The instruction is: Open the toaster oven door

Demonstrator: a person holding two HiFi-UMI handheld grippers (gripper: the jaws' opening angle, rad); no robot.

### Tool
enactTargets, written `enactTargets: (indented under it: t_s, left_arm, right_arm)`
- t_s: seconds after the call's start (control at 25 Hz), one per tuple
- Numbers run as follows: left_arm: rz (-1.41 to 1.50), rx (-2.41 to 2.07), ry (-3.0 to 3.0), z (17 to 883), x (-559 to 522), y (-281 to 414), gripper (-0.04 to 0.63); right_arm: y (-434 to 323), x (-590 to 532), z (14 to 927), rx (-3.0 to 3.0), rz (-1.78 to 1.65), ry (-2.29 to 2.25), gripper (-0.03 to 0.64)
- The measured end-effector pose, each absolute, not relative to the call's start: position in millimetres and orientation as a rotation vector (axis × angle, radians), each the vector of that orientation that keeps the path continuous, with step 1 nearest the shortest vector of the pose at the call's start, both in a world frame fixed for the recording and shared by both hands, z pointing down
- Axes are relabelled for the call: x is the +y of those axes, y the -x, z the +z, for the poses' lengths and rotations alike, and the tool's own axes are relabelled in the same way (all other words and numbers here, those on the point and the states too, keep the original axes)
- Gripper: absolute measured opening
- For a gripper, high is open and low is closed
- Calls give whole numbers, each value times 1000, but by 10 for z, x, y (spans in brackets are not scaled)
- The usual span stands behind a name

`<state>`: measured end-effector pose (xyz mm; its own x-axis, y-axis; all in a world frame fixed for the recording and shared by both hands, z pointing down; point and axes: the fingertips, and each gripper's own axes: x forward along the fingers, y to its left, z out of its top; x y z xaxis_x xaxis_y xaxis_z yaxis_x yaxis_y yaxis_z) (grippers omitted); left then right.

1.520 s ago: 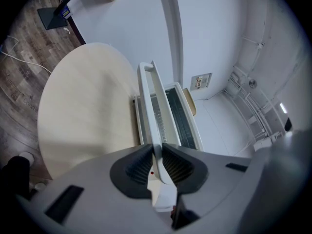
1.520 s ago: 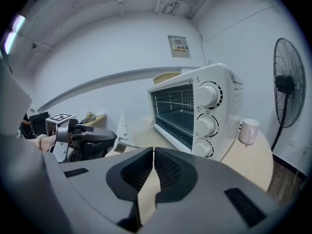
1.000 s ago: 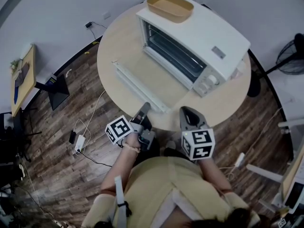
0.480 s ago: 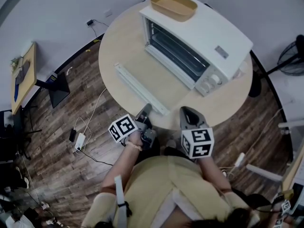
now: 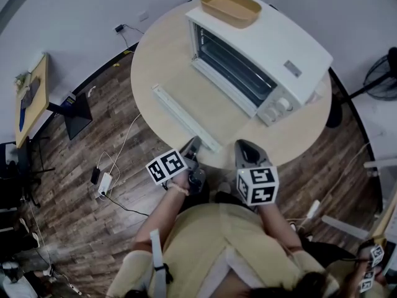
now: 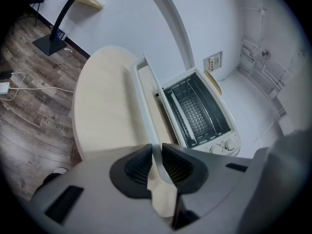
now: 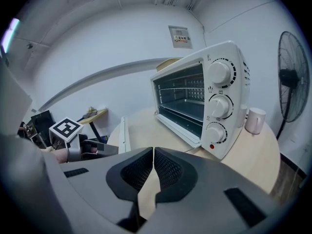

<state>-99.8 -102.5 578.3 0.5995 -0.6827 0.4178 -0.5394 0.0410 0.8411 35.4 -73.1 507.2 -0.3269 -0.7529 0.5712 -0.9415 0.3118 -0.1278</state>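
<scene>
the toaster oven (image 5: 279,48) stood on the far half of the round table (image 5: 161,54), its front turned toward the person. its door (image 5: 201,107) was already down, lying flat and level above the tabletop, so the dark cavity and the wire rack (image 6: 197,113) inside showed plainly. the door's long white handle (image 5: 183,115) ran along its outer edge, slanting toward the near rim of the table.

the left tongs (image 5: 193,144) were grasping that handle near its closer end. in the left gripper view the white bar (image 6: 144,106) passed straight between the two ribbed pads (image 6: 139,165), which pressed on it from either side, with the pale tabletop (image 6: 102,106) to the left and the open oven (image 6: 222,143) to the right. the left tongs' marker cube (image 5: 166,166) sat just behind them, over the wooden floor (image 5: 80,185).

the right tongs (image 5: 247,146) hung at the table's near edge, apart from the door and the oven. they were clenched on nothing; the right gripper view showed their pads (image 7: 168,168) almost meeting with only a sliver of table between. past them that view took in the oven's front (image 7: 180,99), three knobs (image 7: 220,105) stacked on its right panel, and a white cup (image 7: 254,120) just beside the oven's far side.

a tan oval tray (image 5: 229,8) rested on top of the oven at its far left corner. a standing fan (image 7: 290,82) stood off to the right, beyond the table.
</scene>
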Motion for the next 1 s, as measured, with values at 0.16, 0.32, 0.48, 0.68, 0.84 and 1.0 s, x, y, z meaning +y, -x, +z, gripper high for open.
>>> enactTargets:
  t_s: [0.16, 0.32, 0.48, 0.68, 0.84, 1.0]
  left_arm:
    - [-15, -1102, -1670, 5855, -1029, 1012, 23]
    - [45, -1112, -1673, 5939, -1032, 1010, 21]
    - [106, -1123, -1702, 5952, -1041, 1007, 21]
    - [200, -1154, -1745, 5964, -1051, 1001, 11]
    - [257, -1171, -1774, 5955, -1062, 1019, 8]
    - [235, -1171, -1778, 5921, -1077, 1090, 8]
  right_arm:
    - [-357, -740, 5078, -2175, 630, -1509, 3]
    - [-366, -746, 5104, -2173, 635, -1507, 3]
    - [-391, -753, 5111, -2165, 642, -1512, 3]
    - [-407, -758, 5129, -2159, 651, -1514, 3]
    - [-414, -763, 5121, -2157, 653, -1518, 3]
    - [-432, -772, 5129, -2155, 654, -1524, 3]
